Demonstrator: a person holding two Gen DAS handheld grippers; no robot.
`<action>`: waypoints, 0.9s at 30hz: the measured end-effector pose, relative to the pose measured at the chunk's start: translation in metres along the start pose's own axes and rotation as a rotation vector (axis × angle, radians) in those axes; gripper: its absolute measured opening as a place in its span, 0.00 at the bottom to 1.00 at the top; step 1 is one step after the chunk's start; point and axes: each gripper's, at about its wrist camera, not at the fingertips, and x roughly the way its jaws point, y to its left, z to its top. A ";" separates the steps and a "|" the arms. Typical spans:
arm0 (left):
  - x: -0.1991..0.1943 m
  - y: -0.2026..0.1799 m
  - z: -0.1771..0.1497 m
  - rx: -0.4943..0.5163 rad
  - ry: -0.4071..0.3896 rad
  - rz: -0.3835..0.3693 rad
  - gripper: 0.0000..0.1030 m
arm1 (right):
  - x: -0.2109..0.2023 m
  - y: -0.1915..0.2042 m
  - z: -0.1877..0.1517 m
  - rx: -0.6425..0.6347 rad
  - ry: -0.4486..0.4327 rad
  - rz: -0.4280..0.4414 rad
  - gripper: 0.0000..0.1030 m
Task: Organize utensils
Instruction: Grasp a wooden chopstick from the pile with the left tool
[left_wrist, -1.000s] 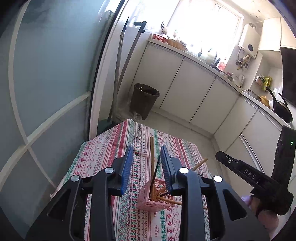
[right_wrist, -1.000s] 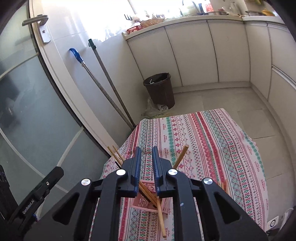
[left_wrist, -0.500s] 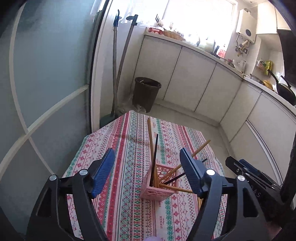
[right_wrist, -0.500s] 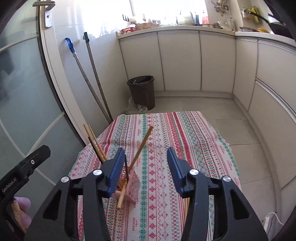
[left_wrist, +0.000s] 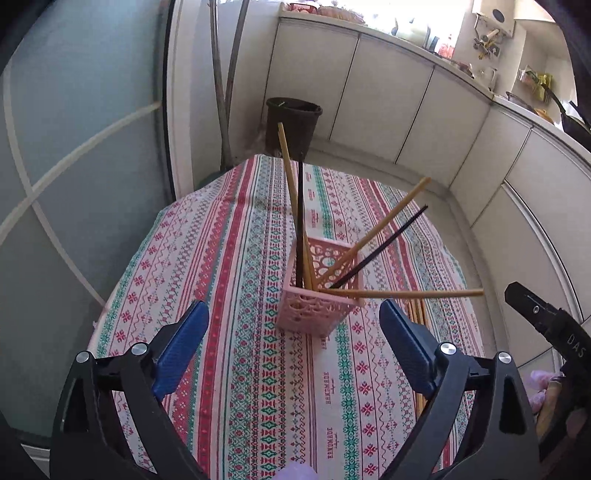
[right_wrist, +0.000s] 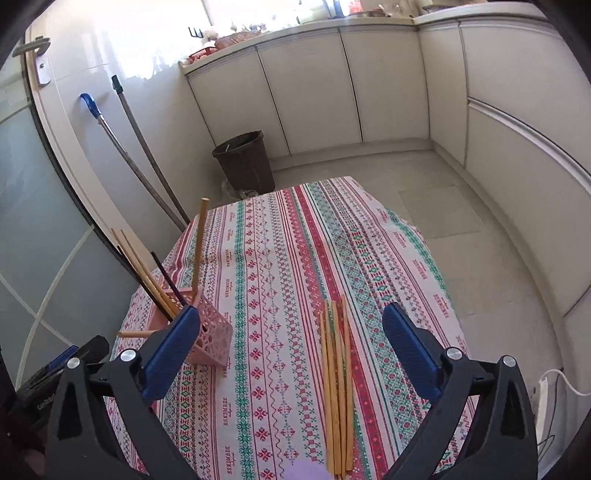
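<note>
A pink perforated holder (left_wrist: 317, 299) stands on the striped tablecloth (left_wrist: 236, 258) with several wooden and black chopsticks (left_wrist: 291, 192) leaning out of it. My left gripper (left_wrist: 293, 321) hovers just short of it; its jaws are opening, wide apart, with nothing pressed between them. In the right wrist view the holder (right_wrist: 212, 332) sits behind the left fingertip. A bundle of loose wooden chopsticks (right_wrist: 336, 373) lies flat on the cloth below my right gripper (right_wrist: 291, 314), whose jaws are also opening and grip nothing. The loose chopsticks (left_wrist: 416, 314) show beside the holder.
A dark waste bin (right_wrist: 245, 162) and two mop handles (right_wrist: 144, 158) stand beyond the table's far edge. White cabinets (right_wrist: 388, 88) line the back and right. A frosted glass door (left_wrist: 74, 147) is at the left. The other gripper (left_wrist: 543, 325) juts in at right.
Both grippers went from nearly shut to wide apart and sank toward the table. The right view swung rightward, from the holder to the loose chopsticks.
</note>
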 end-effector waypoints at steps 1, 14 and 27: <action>0.003 -0.003 -0.005 0.006 0.016 -0.003 0.87 | 0.001 -0.010 -0.002 0.024 0.015 -0.010 0.93; 0.065 -0.068 -0.093 0.239 0.319 -0.061 0.89 | 0.006 -0.114 -0.010 0.346 0.155 -0.071 0.93; 0.074 -0.136 -0.145 0.523 0.369 -0.188 0.87 | 0.009 -0.145 -0.016 0.472 0.197 -0.061 0.93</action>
